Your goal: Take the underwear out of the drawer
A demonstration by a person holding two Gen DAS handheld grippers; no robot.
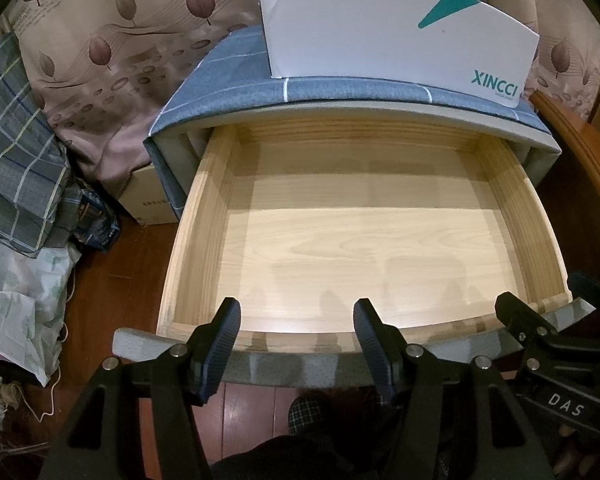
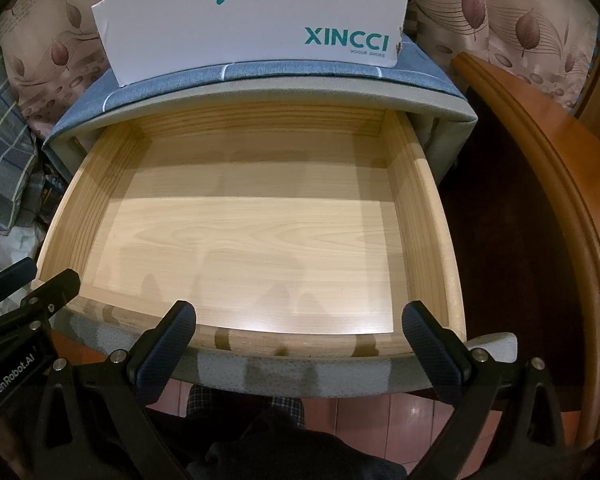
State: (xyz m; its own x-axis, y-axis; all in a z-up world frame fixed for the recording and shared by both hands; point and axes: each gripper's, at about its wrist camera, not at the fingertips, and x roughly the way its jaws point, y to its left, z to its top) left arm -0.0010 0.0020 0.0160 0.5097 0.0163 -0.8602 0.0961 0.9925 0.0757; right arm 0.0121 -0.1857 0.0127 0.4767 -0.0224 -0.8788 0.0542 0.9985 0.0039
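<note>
Just ahead of and below both grippers: one drawer [image 1: 204, 208], pulled well out, pale grained wood, four low walls, grey padded front. Across its bottom, plain lit board with a band of shadow at the far end. Underwear: cannot tell where, seen in neither view.

Left gripper [image 1: 296, 312]: poised over the front rim, tilted down into the drawer, jaws set wide, nothing between them. Right gripper [image 2: 300, 314]: just beside it, at the same rim, jaws spread wider, also gripping nothing.

Beyond the grippers, above the drawer's far end: one cabinet top under blue checked cloth [image 1: 228, 64], bearing one white shoe box [image 1: 380, 28] with teal lettering. Behind that, a leaf-patterned curtain [image 1: 112, 40].

Left of the left gripper: red-brown floor [image 1: 112, 264], one cardboard box [image 1: 148, 200] against the cabinet, a heap of plaid fabric [image 1: 16, 140]. Right of the right gripper: a curved wooden rail [image 2: 540, 160] near the drawer's side, a dark gap between. Open room above the whole drawer.
</note>
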